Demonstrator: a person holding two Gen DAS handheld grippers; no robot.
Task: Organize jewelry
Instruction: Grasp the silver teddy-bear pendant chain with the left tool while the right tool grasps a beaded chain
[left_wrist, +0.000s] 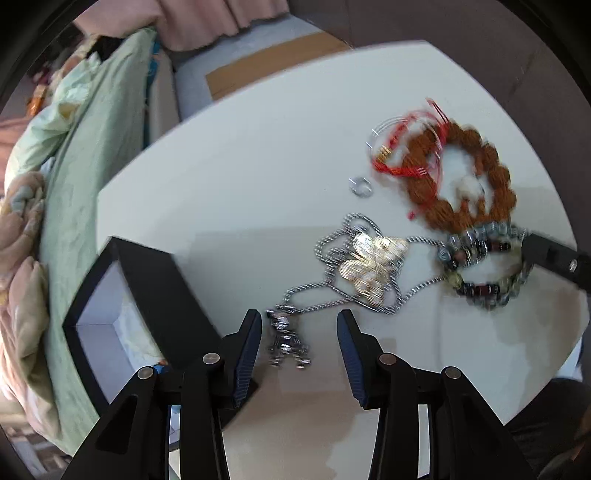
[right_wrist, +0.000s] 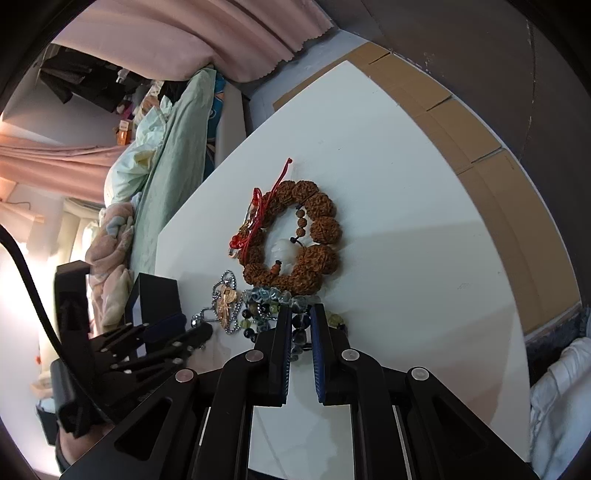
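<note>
On the white table lies a silver chain necklace with a gold butterfly pendant. Its silver charm rests between the open fingers of my left gripper, and the pads stand clear of it. A large brown bead bracelet with a red cord bracelet lies further back. My right gripper is shut on the dark glass-bead bracelet, whose beads sit between the blue pads. The left wrist view shows that bracelet at the right, with a right fingertip on it.
A black jewelry box with a white inside stands open at the table's left edge, beside my left gripper. A small silver ring lies near the red cord. Bedding is beyond the left edge, and cardboard beyond the far edge.
</note>
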